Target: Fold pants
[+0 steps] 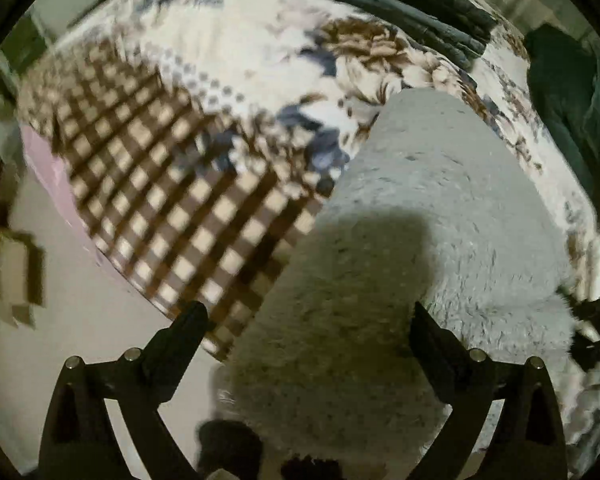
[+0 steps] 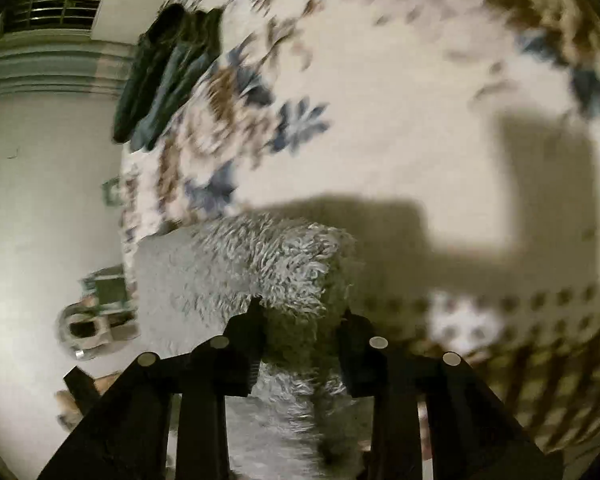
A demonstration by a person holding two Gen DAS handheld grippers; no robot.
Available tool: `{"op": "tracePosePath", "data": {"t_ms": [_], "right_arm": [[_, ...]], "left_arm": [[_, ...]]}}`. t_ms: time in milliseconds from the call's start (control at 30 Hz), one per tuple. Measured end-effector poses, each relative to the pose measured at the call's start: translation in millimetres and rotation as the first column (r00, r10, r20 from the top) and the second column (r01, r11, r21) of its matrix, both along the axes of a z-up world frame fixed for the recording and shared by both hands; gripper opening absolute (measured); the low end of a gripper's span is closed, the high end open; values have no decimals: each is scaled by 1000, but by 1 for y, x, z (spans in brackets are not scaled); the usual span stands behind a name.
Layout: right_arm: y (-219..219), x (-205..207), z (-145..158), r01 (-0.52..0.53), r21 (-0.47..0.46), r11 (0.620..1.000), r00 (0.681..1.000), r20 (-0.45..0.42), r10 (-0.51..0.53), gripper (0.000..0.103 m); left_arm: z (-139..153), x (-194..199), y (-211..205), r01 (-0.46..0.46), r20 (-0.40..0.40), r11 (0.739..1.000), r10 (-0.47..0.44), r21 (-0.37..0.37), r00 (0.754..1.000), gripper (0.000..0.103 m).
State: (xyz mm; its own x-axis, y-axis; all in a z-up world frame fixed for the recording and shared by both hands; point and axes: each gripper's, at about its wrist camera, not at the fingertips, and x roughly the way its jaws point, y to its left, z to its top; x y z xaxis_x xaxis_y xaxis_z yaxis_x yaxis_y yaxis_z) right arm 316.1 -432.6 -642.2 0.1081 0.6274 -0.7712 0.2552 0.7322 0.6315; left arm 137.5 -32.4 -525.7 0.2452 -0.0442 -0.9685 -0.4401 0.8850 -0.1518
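Observation:
The pants (image 1: 440,208) are grey and fluffy and lie on a bed with a floral and checked blanket (image 1: 228,80). In the left wrist view my left gripper (image 1: 306,316) is open wide, its fingers standing either side of the near part of the pants. In the right wrist view my right gripper (image 2: 302,320) has its fingers narrowed around a raised fold of the fluffy pants (image 2: 284,264), which fills the gap between them. The views are blurred by motion.
Dark folded clothes (image 1: 420,4) lie at the far side of the bed, also in the right wrist view (image 2: 168,76). A dark green garment (image 1: 572,120) lies at the right. Pale floor (image 2: 40,220) and small objects (image 2: 96,312) lie beside the bed.

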Motion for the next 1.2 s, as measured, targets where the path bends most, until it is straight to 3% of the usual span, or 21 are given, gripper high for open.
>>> {"op": "tracePosePath", "data": {"t_ms": [33, 100, 133, 167, 267, 367, 400, 467, 600, 700, 800, 867, 933, 1000, 1200], "right_arm": [[2, 1, -6, -25, 1, 1000, 999, -35, 25, 33], [4, -2, -10, -62, -6, 998, 992, -110, 61, 52], [2, -7, -5, -56, -3, 998, 993, -106, 55, 70], [-2, -14, 2, -44, 13, 999, 995, -86, 45, 79], [-10, -48, 7, 4, 84, 996, 994, -110, 5, 87], [-1, -79, -19, 57, 179, 982, 977, -213, -17, 87], [4, -89, -32, 89, 222, 971, 973, -229, -37, 84], [15, -99, -41, 103, 246, 964, 968, -248, -40, 19], [13, -119, -12, 115, 212, 970, 980, -187, -75, 19], [16, -123, -14, 73, 142, 987, 977, -209, -42, 20], [19, -112, -16, 9, 71, 997, 978, -209, 6, 51], [17, -103, -5, 14, 91, 996, 990, -138, -2, 94], [13, -91, 0, 24, 94, 995, 997, -74, -17, 101], [13, -80, -8, 36, 113, 993, 998, -52, -30, 101], [37, -43, -52, 0, 200, 980, 999, -39, 8, 101]], "left_arm": [[-2, -3, -1, -7, 1, 1000, 7, -7, 1000, 100], [-3, -8, -6, -9, 0, 1000, 9, -8, 1000, 100], [-3, -10, -6, -12, 2, 1000, 12, -12, 1000, 100], [-1, -14, -8, -14, 11, 1000, 14, -18, 1000, 100], [5, -16, -9, -12, 20, 1000, 12, -25, 1000, 100], [0, -12, -10, 2, 10, 1000, -1, -11, 1000, 100], [-3, -13, -10, 5, 6, 1000, -5, -9, 1000, 100], [-5, -14, -8, 5, 2, 1000, -5, -10, 1000, 100], [-4, -15, -7, 22, 2, 1000, -22, -1, 1000, 100], [-3, -14, -9, 45, -12, 999, -45, -18, 999, 100], [16, -13, -14, 69, 3, 997, -69, -42, 998, 100], [39, -6, -14, 88, 63, 993, -83, -77, 995, 100], [53, 10, -11, 104, 109, 990, -93, -99, 990, 100], [51, 31, -7, 119, 119, 988, -106, -102, 987, 100], [-33, 93, 22, 164, -60, 967, -179, -194, 982, 100]]}}
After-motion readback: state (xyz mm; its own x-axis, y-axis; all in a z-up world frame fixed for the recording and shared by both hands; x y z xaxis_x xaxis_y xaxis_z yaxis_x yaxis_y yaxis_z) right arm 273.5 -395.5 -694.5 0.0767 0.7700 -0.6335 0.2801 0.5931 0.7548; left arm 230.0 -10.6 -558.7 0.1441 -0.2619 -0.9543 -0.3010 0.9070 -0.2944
